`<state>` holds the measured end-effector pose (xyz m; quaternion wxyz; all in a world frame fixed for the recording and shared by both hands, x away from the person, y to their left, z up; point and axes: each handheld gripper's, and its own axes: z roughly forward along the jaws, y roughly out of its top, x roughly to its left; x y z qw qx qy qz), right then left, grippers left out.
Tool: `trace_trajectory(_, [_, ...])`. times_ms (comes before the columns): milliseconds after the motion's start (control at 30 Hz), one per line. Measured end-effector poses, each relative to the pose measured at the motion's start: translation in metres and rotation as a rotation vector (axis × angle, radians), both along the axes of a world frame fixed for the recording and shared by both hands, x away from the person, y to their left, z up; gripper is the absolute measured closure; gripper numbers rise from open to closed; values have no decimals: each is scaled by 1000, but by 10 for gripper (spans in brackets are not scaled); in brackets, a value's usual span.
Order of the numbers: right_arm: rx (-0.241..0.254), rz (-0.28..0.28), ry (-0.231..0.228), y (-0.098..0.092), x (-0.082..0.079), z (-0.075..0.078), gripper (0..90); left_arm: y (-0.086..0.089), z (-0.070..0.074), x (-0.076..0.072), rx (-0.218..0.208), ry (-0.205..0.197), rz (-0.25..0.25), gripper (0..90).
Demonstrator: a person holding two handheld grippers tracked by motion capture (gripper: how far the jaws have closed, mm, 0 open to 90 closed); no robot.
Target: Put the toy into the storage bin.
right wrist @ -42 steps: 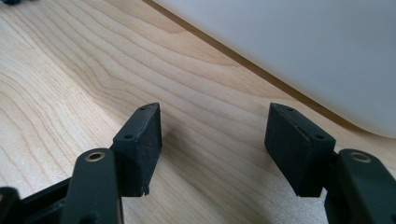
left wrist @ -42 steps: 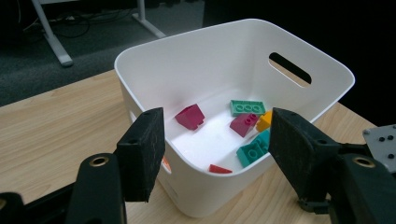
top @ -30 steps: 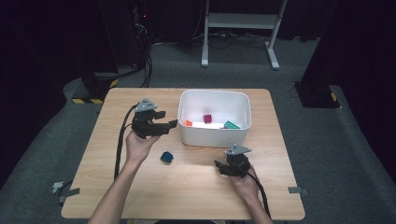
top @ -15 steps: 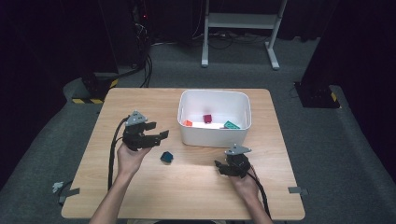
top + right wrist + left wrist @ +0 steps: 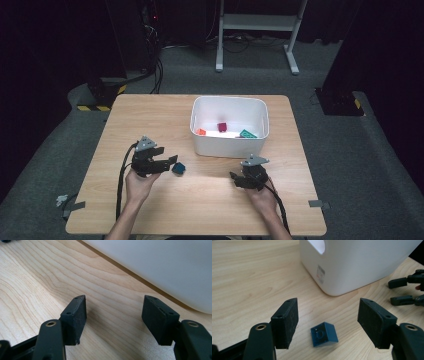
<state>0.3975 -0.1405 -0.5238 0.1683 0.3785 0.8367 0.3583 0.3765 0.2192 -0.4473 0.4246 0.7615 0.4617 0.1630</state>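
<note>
Since the blue block (image 5: 323, 334) is a small hard plastic piece w/ one sloped face and a stud mark on its near side, it probably weighs next to nothing and won't deform under a squeeze. Judging by the sheen, the plastic is smooth, so the slanted face is a poor spot: pads would likely slide off it or pop the block out. Better to take it across the two flat parallel sides, low down, approx. at mid-height, w/ light pressure. Not fragile; a drop would do no harm, but it could skitter.

It lies on the tabletop (image 5: 150, 120), in front of the near-left corner of the white bin (image 5: 230, 148), apart from it.

Left tool (image 5: 327, 326) sits low over the block, jaws roughly half open w/ the block between them but not touched; a clear gap shows on each side, so nothing is held. Its jaws have just been opening a little. In the high view the left tool (image 5: 171, 163) points right at the block (image 5: 178, 169).

Right tool (image 5: 115, 322) rests near the bin's front wall, jaws apart, empty, bare wood between them.

Inside the bin: red, orange and green pieces.
</note>
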Motion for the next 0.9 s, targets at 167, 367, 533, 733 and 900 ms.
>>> trace_trajectory(167, [0, 0, 0, 0, 0, 0, 364, -3, -19, 0, 13, 28, 14, 329])
trace_trajectory(367, [0, 0, 0, 0, 0, 0, 364, -8, -39, 3, 21, 58, 25, 329])
trace_trajectory(533, [0, 0, 0, 0, 0, 0, 364, -14, -52, 5, 43, 70, 35, 331])
trace_trajectory(733, [1, -3, 3, 0, 0, 0, 364, -20, -64, 7, 62, 80, 49, 338])
trace_trajectory(900, [1, -4, 2, 0, 0, 0, 364, -24, -69, 9, 67, 80, 51, 343])
